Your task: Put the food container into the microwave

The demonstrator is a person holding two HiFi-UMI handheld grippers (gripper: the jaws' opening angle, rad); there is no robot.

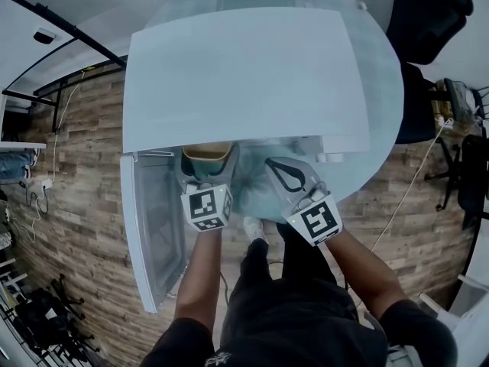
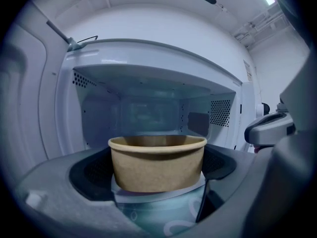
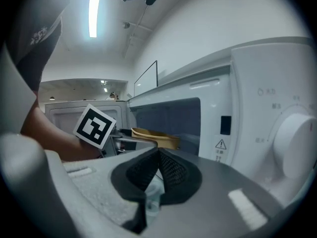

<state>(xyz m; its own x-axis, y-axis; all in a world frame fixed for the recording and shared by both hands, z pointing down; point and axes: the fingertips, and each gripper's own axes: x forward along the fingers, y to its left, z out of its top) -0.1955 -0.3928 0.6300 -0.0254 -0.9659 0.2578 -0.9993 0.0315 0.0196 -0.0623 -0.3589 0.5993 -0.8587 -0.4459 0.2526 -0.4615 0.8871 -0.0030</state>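
A round brown paper food container (image 2: 157, 162) sits between the jaws of my left gripper (image 2: 157, 178), which is shut on its sides. It is held at the mouth of the open white microwave (image 2: 148, 108), just in front of the empty cavity. From the head view, the container (image 1: 206, 153) shows partly under the microwave's top (image 1: 244, 75), with the left gripper (image 1: 208, 163) behind it. My right gripper (image 1: 284, 173) hovers to the right of it, shut with nothing in it. In the right gripper view the jaws (image 3: 157, 168) meet, and the container (image 3: 156, 137) is seen at the left.
The microwave door (image 1: 149, 235) is swung open to the left. Its control panel with a round dial (image 3: 293, 139) is on the right. The microwave stands on a round table with a pale blue cloth (image 1: 382, 128). Office chairs (image 1: 428, 14) stand at the far right.
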